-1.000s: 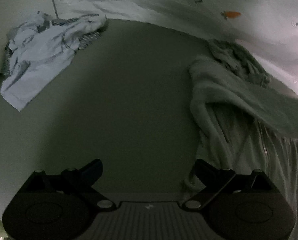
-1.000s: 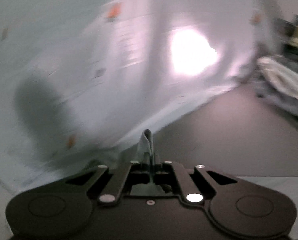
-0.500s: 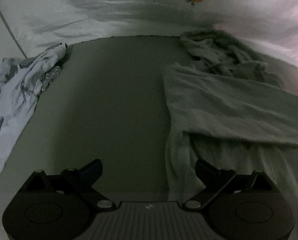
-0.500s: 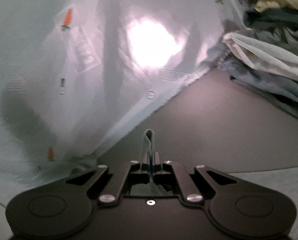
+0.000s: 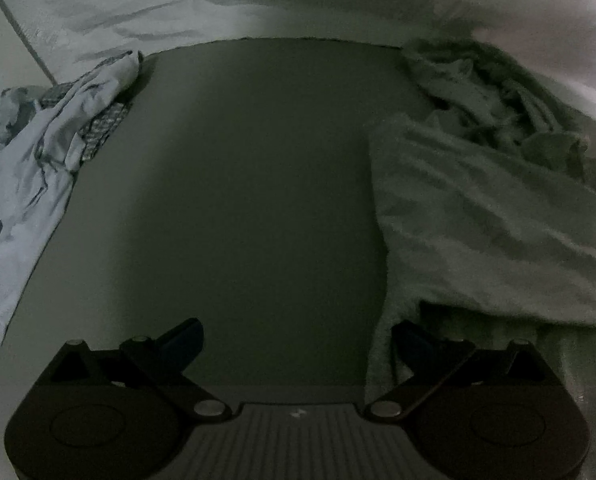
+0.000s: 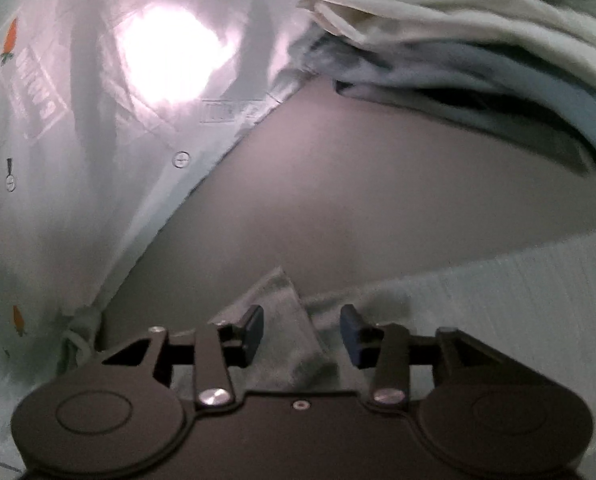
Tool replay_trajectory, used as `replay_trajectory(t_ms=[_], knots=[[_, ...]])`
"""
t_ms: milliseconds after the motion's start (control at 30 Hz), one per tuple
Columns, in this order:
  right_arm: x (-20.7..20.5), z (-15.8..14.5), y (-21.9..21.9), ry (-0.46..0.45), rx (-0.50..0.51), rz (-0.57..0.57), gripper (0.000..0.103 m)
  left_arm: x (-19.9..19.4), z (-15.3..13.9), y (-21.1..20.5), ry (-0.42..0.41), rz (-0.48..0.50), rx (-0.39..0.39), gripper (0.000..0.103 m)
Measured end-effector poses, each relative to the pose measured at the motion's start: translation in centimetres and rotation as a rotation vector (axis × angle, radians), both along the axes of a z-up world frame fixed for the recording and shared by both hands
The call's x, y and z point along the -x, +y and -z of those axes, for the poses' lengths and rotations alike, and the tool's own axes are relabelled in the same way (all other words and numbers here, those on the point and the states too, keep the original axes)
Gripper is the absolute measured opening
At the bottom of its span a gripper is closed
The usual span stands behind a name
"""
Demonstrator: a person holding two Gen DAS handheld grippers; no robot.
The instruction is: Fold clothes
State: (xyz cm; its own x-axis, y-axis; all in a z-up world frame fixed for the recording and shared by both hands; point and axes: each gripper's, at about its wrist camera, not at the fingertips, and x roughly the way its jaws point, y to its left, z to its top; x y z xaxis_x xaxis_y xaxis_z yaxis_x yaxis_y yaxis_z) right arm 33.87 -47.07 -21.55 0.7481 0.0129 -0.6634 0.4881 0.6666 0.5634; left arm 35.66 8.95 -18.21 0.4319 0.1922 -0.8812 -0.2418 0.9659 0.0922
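A grey fleecy garment (image 5: 478,216) lies folded over on the dark mat at the right of the left wrist view. My left gripper (image 5: 298,340) hangs open over its left edge, nothing between the fingers. In the right wrist view, the right gripper (image 6: 302,330) has its jaws opening. A corner of the grey garment (image 6: 286,320) lies loose between its blue pads (image 6: 254,326), no longer pinched. The garment's ribbed hem (image 6: 518,280) runs off to the right.
A crumpled pale blue garment (image 5: 38,160) lies at the mat's left edge. A stack of folded clothes (image 6: 458,52) sits at the far right of the mat (image 6: 378,180). A light sheet with carrot prints (image 6: 98,120) surrounds the mat.
The right gripper sank to the mat and let go of the garment corner it was pinching. The left gripper drifted sideways, so the grey garment now spreads wider at its right.
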Motion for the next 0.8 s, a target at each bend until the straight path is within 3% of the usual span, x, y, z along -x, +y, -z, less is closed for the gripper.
replay_trajectory(t_ms=[267, 367, 400, 467, 533, 733, 800], knots=[[-0.4, 0.1, 2.3, 0.016, 0.11, -0.07, 0.051, -2.1, -3.1, -0.8, -0.093, 0.06, 0.015, 0.101], [-1.4, 0.1, 3.7, 0.035, 0.201, -0.12, 0.052, -3.2, -2.5, -1.4, -0.08, 0.091, -0.014, 0.101], [-1.8, 0.0, 4.4, 0.052, 0.252, -0.141, 0.05, -3.4, -1.9, -1.7, -0.068, 0.101, -0.034, 0.101], [-2.6, -0.2, 5.6, 0.103, 0.36, -0.182, 0.036, -3.9, -0.7, -2.3, -0.042, 0.121, -0.073, 0.101], [-3.1, -0.2, 6.0, 0.127, 0.403, -0.21, 0.017, -4.0, 0.6, -2.7, -0.01, 0.138, -0.102, 0.101], [-1.3, -0.7, 3.9, -0.006, 0.175, -0.141, 0.015, -3.7, 2.0, -2.4, -0.001, 0.137, -0.072, 0.103], [-0.5, -0.5, 3.0, -0.095, -0.004, -0.091, 0.015, -3.8, 2.2, -1.9, 0.005, 0.124, -0.034, 0.103]])
